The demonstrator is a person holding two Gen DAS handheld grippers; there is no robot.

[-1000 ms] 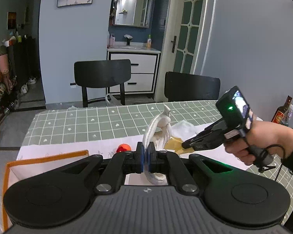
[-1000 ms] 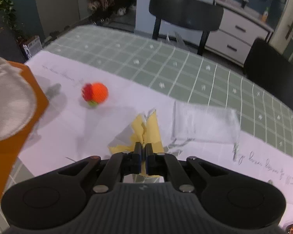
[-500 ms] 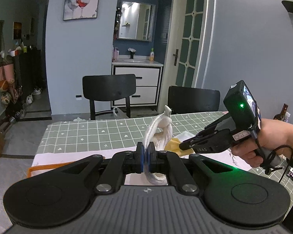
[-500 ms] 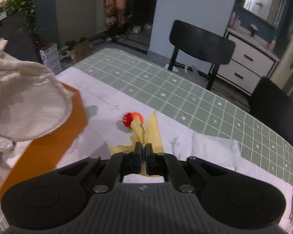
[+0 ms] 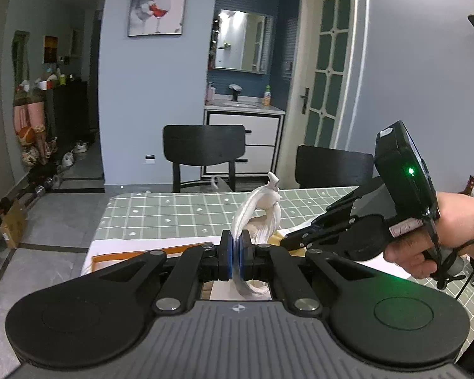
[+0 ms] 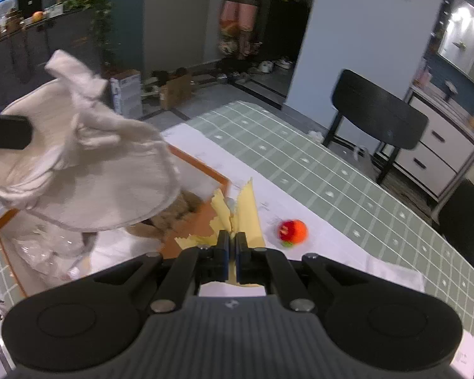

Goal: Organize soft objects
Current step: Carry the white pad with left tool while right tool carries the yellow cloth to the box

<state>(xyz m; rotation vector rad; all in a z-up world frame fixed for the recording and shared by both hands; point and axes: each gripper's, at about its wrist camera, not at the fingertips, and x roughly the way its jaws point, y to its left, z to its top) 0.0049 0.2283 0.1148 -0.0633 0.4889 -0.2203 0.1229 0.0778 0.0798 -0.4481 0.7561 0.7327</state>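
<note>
My left gripper [image 5: 235, 254] is shut on a white cloth [image 5: 262, 211] and holds it up in the air; the cloth also shows in the right wrist view [image 6: 88, 164], hanging over an orange-rimmed box [image 6: 219, 178]. My right gripper [image 6: 232, 246] is shut on a yellow cloth [image 6: 243, 208] and holds it over the box's near corner. In the left wrist view the right gripper [image 5: 300, 240] sits just right of the white cloth. A red and orange ball [image 6: 292, 230] lies on the white mat to the right.
The box holds a clear plastic bag [image 6: 47, 249] and a brownish soft thing [image 6: 170, 218]. A white mat [image 6: 300, 205] covers part of the green checked table [image 6: 300, 154]. Black chairs [image 6: 376, 117] stand at the far side. A bottle [image 5: 469, 184] stands behind the right hand.
Both grippers have lifted. The right gripper carried the yellow cloth left, from the mat to over the box's corner. The white cloth now hangs higher over the box.
</note>
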